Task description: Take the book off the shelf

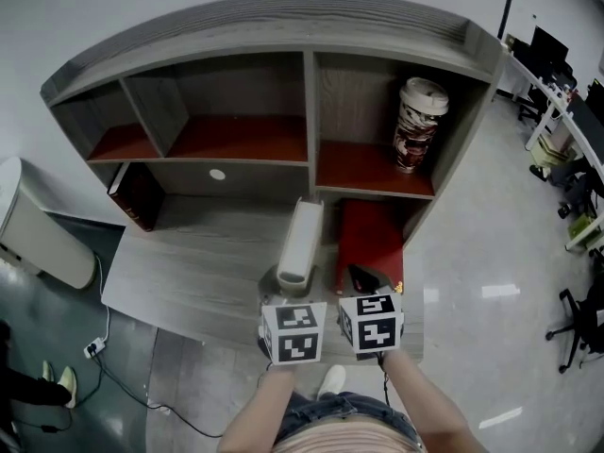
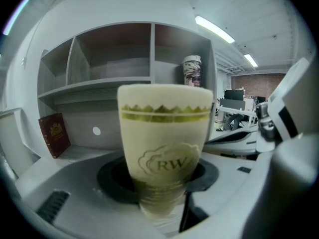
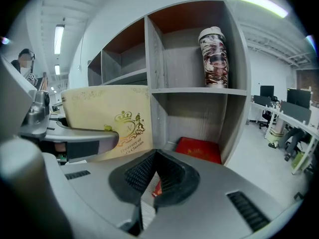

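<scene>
A cream book (image 1: 302, 237) with gold print stands on its edge on the desk, spine toward me, and my left gripper (image 1: 292, 279) is shut on its near end. In the left gripper view the book's spine (image 2: 164, 133), marked "RW", fills the space between the jaws of that gripper (image 2: 164, 176). My right gripper (image 1: 366, 279) hovers over the near end of a red book (image 1: 370, 239) lying flat under the right shelf. Its dark pads (image 3: 137, 176) meet at the tips of that gripper (image 3: 155, 156), with nothing held. The cream book (image 3: 107, 121) shows at the left there.
A grey shelf unit (image 1: 311, 74) stands on the desk (image 1: 189, 262). A dark red book (image 1: 137, 194) leans under its left end. A printed cup (image 1: 416, 123) stands in the right compartment. Office chairs (image 1: 580, 319) and desks lie to the right.
</scene>
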The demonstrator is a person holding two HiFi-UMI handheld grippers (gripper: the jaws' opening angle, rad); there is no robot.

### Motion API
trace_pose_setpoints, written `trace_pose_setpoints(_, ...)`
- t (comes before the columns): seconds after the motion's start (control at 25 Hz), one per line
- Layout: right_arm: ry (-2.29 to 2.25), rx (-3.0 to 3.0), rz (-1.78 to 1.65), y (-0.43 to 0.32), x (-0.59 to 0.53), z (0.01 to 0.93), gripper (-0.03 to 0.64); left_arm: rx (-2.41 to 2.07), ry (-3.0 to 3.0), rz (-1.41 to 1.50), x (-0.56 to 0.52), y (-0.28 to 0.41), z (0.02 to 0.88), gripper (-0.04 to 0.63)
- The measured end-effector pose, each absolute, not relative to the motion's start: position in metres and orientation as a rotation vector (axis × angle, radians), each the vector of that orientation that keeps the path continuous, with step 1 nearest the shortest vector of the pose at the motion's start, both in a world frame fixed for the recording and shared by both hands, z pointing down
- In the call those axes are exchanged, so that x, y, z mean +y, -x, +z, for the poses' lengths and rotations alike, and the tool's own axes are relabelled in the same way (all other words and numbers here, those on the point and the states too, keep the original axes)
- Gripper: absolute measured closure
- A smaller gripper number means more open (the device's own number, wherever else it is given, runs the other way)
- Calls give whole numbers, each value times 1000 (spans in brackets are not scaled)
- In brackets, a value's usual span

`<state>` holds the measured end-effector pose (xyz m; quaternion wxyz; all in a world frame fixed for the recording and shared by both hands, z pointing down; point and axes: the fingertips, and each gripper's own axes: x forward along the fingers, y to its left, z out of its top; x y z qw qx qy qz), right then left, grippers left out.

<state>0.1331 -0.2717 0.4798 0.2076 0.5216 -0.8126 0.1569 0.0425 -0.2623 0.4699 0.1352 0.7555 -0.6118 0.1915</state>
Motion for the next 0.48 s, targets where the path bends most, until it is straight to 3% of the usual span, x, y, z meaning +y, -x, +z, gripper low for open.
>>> trace_pose_setpoints(0.48, -1373, -2304, 431, -83, -263, 477, 609, -1813, -2133, 540, -251, 15, 462, 371)
